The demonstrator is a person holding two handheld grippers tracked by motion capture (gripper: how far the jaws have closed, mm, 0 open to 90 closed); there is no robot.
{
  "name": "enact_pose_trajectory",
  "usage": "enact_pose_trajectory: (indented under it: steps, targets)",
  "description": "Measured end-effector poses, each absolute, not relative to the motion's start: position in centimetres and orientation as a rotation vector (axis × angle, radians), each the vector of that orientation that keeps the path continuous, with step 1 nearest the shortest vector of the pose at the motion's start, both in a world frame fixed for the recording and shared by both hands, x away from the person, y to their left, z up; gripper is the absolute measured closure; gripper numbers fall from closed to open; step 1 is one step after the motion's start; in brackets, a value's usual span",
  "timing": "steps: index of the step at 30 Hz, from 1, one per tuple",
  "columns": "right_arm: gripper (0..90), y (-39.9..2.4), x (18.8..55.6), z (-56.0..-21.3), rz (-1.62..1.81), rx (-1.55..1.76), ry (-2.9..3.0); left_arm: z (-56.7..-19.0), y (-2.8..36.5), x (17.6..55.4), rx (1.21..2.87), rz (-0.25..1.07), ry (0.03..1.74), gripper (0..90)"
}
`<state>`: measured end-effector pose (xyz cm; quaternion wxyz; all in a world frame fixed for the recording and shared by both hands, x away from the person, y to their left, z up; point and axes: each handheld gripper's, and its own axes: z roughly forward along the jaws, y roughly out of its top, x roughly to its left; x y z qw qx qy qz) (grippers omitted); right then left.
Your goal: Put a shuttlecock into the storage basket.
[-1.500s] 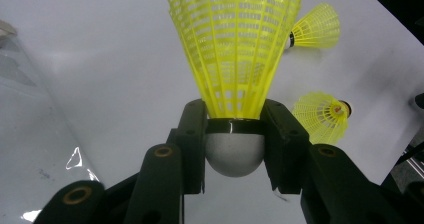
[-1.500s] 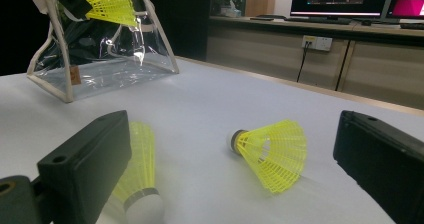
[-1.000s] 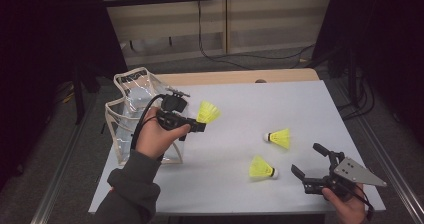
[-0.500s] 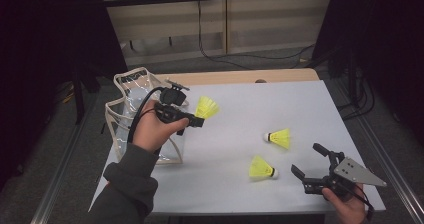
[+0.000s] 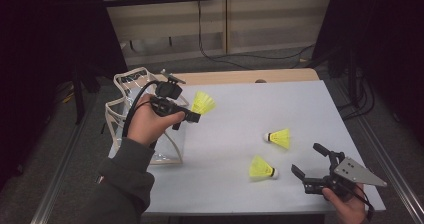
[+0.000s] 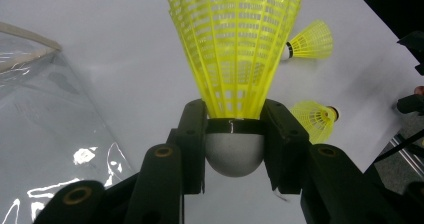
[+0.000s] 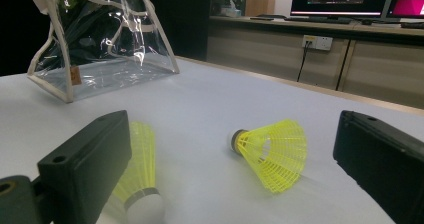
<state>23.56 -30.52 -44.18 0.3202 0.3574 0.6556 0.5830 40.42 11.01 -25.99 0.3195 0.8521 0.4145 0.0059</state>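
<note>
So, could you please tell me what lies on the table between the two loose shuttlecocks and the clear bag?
Nothing: in the high view, the white table is bare between the clear bag and both shuttlecocks.

The left tool (image 5: 192,115), clamped on the cork of a yellow shuttlecock (image 5: 203,102), is seen slightly higher above the tabletop (image 5: 240,109) and shifted a little toward the clear plastic bag (image 5: 131,91) compared with a second ago. The shuttlecock is carried along with it, its skirt now seen just beside the bag's rim.
</note>
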Motion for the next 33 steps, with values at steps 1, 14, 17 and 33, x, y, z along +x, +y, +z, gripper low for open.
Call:
enact_pose_trajectory:
  steps: [1,14,17,33]
  targets:
    - [1.8,-30.5,23.6,-44.2,1.532,0.939,1.723,-25.9,11.1,40.5,2.243,0.014,1.093,64.7]
    - [1.8,-30.5,23.5,-44.1,1.531,0.939,1.724,-25.1,11.6,41.1,2.250,0.027,1.127,64.7]
    - [1.8,-30.5,23.5,-44.1,1.531,0.939,1.725,-24.8,11.7,41.3,2.247,0.030,1.139,64.7]
    - [1.8,-30.5,23.5,-44.1,1.533,0.940,1.722,-23.6,12.7,42.0,2.239,0.045,1.174,64.7]
